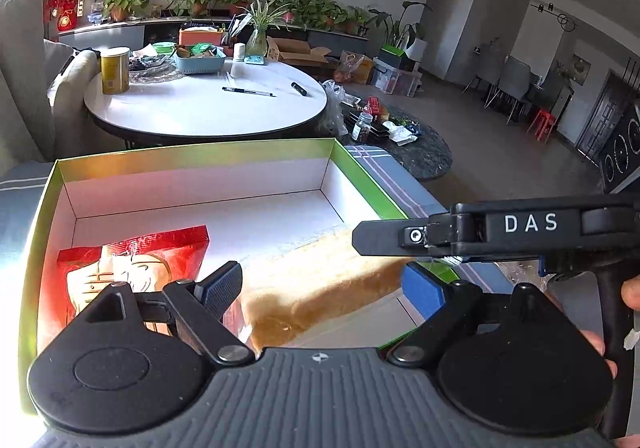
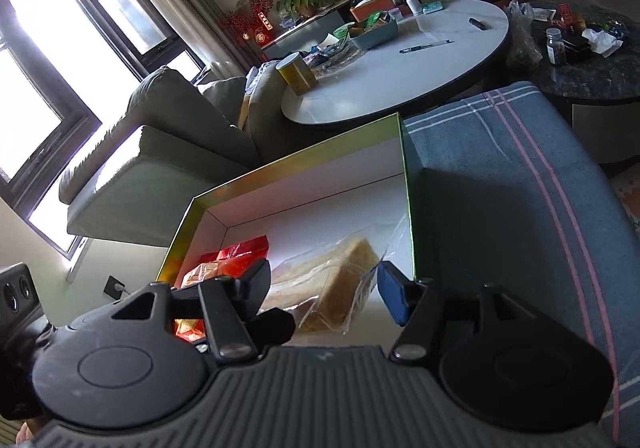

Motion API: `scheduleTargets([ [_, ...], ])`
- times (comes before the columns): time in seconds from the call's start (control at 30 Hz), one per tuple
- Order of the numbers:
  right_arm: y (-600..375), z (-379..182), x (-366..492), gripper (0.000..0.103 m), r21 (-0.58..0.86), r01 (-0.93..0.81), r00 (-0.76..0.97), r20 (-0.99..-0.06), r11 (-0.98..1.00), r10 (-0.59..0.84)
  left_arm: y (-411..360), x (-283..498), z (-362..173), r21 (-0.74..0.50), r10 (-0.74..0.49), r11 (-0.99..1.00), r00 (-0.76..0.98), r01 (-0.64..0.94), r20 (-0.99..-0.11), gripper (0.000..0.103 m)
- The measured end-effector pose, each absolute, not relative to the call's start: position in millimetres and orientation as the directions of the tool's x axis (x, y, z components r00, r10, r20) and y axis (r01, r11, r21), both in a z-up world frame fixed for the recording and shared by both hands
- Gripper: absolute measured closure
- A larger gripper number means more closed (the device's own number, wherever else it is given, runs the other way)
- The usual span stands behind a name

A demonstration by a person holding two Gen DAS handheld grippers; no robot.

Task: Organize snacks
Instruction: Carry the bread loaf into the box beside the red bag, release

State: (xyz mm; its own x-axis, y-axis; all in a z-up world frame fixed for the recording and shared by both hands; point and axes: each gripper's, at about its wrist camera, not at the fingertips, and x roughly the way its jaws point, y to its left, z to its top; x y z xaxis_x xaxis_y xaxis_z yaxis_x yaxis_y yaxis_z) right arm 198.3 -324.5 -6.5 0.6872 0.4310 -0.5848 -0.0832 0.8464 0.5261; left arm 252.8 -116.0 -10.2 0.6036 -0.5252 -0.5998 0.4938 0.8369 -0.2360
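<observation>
A shallow green-rimmed box (image 1: 192,152) with a white inside sits on a blue plaid cloth. In it lie a red snack pack (image 1: 160,248) at the left and a bagged bread loaf (image 1: 320,288) at the right. My left gripper (image 1: 320,288) is open, its jaws wide apart above the loaf. My right gripper (image 2: 324,288) is open too, hovering over the loaf (image 2: 344,272) near the box's right wall (image 2: 408,208); the red pack (image 2: 240,252) is to its left. The right gripper's body (image 1: 500,232) shows at the right of the left wrist view.
A round white table (image 1: 208,104) stands beyond the box with a yellow can (image 1: 115,70), a blue basket (image 1: 200,62), pens and plants. A dark low table (image 2: 580,68) with jars is at the right. A grey sofa (image 2: 160,136) is at the left.
</observation>
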Motion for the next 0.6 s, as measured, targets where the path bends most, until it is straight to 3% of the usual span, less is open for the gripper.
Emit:
scheduleTargets([
  [0.6,-322,21,147,0.012,0.476,-0.170,0.724,-0.534,0.863,0.437,-92,201,9,-0.177,-0.510,0.843,0.653,0.507,-0.560,0.017],
])
